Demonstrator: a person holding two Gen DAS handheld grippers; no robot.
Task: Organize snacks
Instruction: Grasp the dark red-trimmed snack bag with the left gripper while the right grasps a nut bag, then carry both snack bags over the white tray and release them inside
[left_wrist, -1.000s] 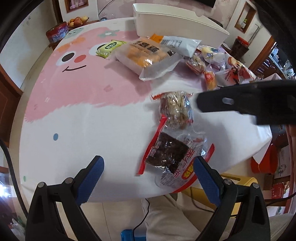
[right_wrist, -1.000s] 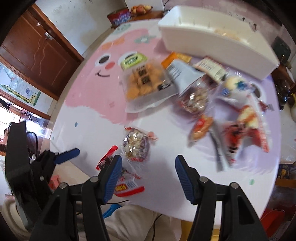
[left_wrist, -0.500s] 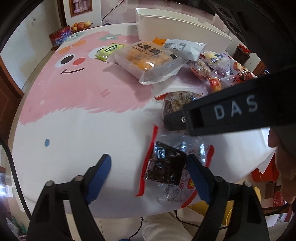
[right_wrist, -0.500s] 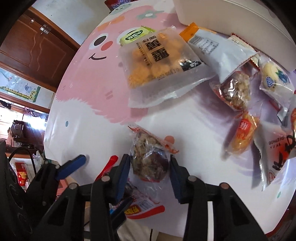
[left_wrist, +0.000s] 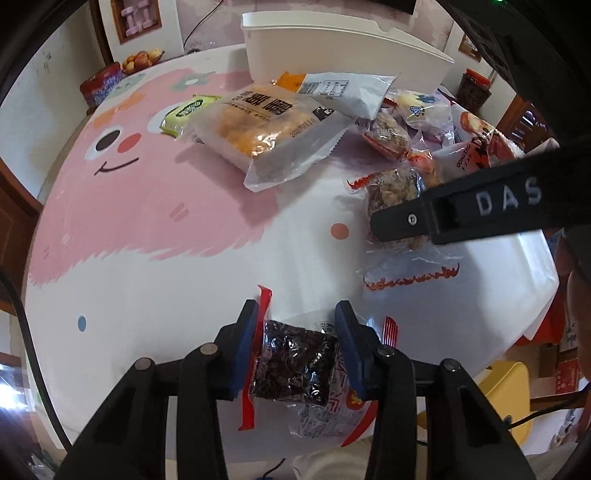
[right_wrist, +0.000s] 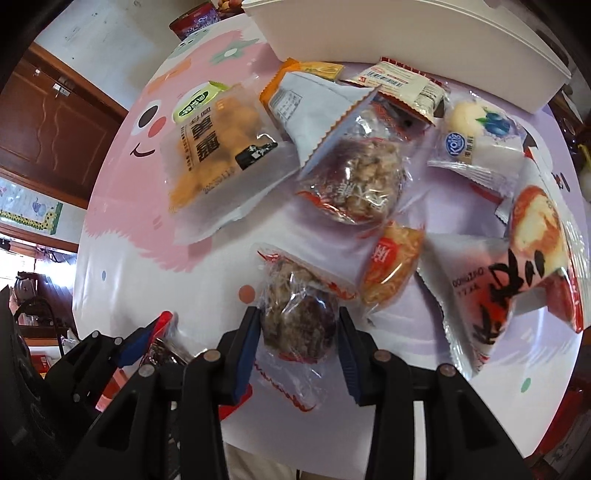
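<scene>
Pink-and-white cartoon cloth covers the round surface (left_wrist: 147, 221), where two pairs of blue-padded tongs work at the near edge. Left tongs (left_wrist: 297, 347) are closed on a clear red-trimmed packet of dark dried fruit (left_wrist: 295, 365) that overhangs the rim. Right tongs (right_wrist: 297, 334) pinch a clear wrapper of brown nut brittle (right_wrist: 299, 317), lying just beside the left pair; from the left camera that arm, lettered "DAS", crosses over the same wrapper. Beyond it sit a small orange cracker pack (right_wrist: 391, 269) and a second nut-brittle wrapper (right_wrist: 358, 181), touching one another. To the right lie a red-and-white cake packet (right_wrist: 509, 280) and a blueberry bun packet (right_wrist: 480, 136). Farther back rests a large bag of golden puffs (left_wrist: 266, 129), overlapping a green packet (left_wrist: 188, 110) and partly under a white pouch (left_wrist: 343, 92). A white plastic bin (left_wrist: 332, 48) stands at the far edge.
</scene>
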